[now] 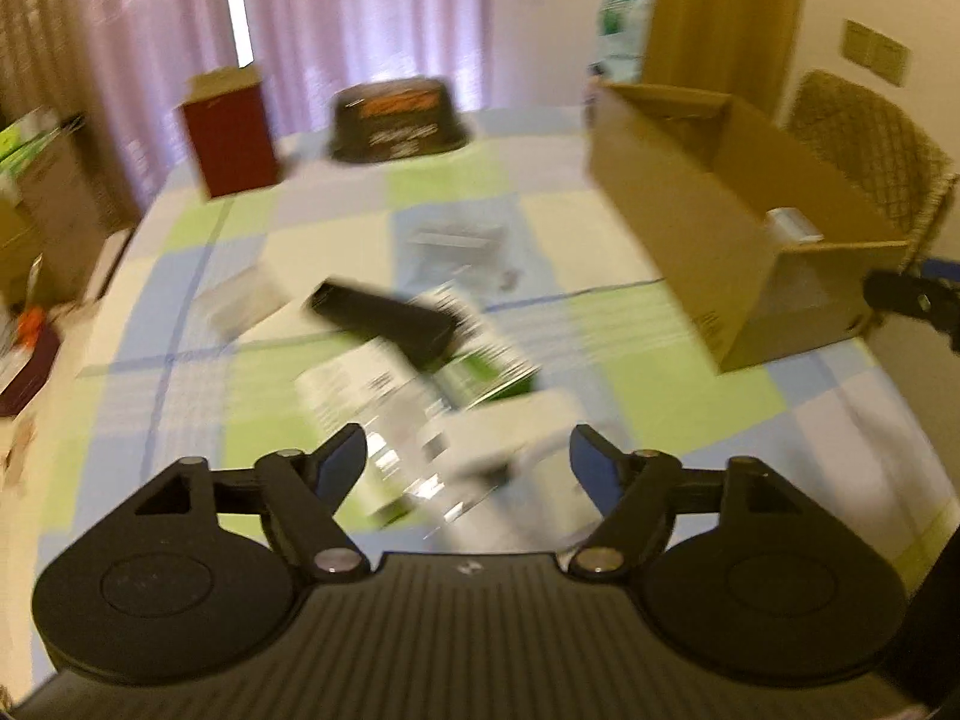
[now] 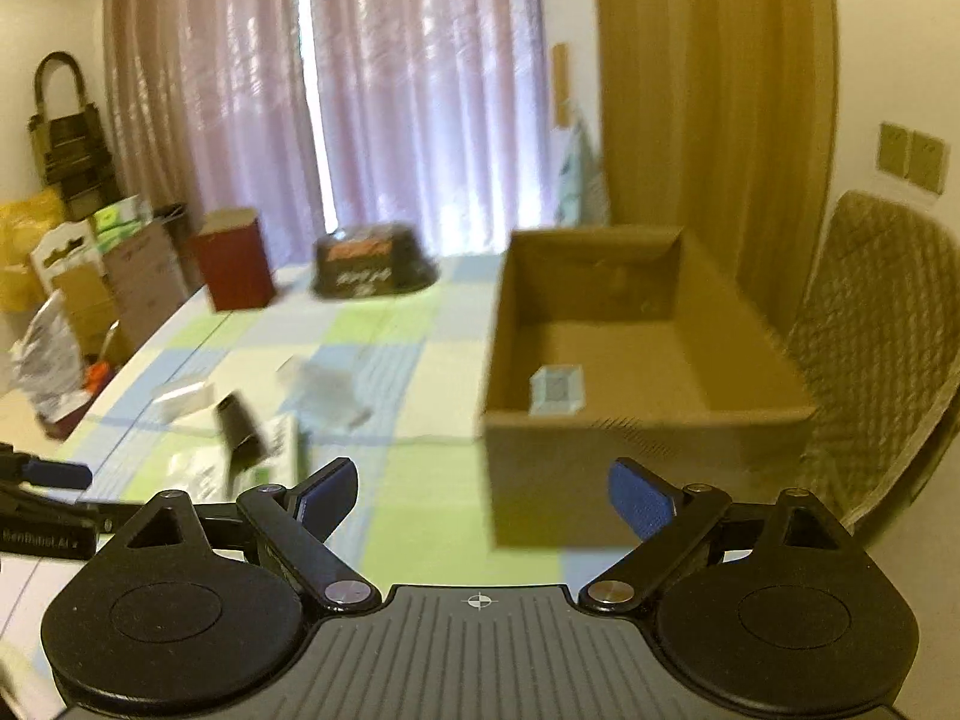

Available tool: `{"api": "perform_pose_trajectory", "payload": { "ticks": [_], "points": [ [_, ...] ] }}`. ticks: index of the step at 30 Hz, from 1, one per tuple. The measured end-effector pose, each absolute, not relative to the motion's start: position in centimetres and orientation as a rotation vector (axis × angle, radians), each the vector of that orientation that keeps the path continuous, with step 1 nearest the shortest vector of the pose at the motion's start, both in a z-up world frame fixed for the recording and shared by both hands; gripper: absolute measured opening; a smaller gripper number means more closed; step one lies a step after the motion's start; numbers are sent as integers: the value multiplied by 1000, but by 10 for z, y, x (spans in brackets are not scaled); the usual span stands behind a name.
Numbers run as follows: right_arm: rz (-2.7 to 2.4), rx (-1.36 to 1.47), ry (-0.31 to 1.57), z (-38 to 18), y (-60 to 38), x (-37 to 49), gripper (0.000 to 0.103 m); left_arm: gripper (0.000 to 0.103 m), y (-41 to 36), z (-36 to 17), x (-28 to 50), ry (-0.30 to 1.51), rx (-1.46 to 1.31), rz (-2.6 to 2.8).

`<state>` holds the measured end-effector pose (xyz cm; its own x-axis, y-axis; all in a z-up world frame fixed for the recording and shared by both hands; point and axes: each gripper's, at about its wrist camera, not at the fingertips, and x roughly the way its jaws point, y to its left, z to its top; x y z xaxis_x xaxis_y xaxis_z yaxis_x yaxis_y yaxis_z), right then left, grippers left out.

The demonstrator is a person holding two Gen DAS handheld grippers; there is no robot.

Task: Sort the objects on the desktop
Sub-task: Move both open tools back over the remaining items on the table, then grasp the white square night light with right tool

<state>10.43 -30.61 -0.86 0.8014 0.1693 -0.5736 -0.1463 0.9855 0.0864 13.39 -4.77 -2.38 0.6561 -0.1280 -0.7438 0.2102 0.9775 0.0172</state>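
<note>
My left gripper [image 1: 468, 456] is open above a blurred heap on the checked tablecloth [image 1: 630, 372]: a black bar-shaped object [image 1: 384, 318] lying on a green and white packet [image 1: 420, 384], with a white box [image 1: 510, 426] nearest the fingers. A small white box [image 1: 246, 300] and a clear packet [image 1: 462, 246] lie farther off. My right gripper [image 2: 483, 489] is open and holds nothing, in front of the near wall of a cardboard box [image 2: 648, 444]. A small pale blue box [image 2: 558, 390] sits inside the cardboard box. The heap [image 2: 252, 450] shows at the left.
A dark red box [image 1: 231, 138] and a black tub [image 1: 399, 120] stand at the far end of the table. A quilted chair [image 2: 864, 360] is right of the cardboard box [image 1: 720, 222]. Cartons and bags [image 2: 90, 276] crowd the floor on the left. Both views are motion-blurred.
</note>
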Motion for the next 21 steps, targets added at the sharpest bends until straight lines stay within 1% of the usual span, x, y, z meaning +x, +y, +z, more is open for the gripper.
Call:
{"api": "perform_pose_trajectory", "payload": {
  "ticks": [4,11,21],
  "points": [
    [231,49,642,-26,-283,98,93,80,-25,-30,124,838,98,-145],
    [295,9,653,-47,-253,97,93,84,-7,-48,116,845,79,-119],
    [376,-77,713,-72,-217,107,93,85,7,-74,117,873,86,-102]
  ]
}}
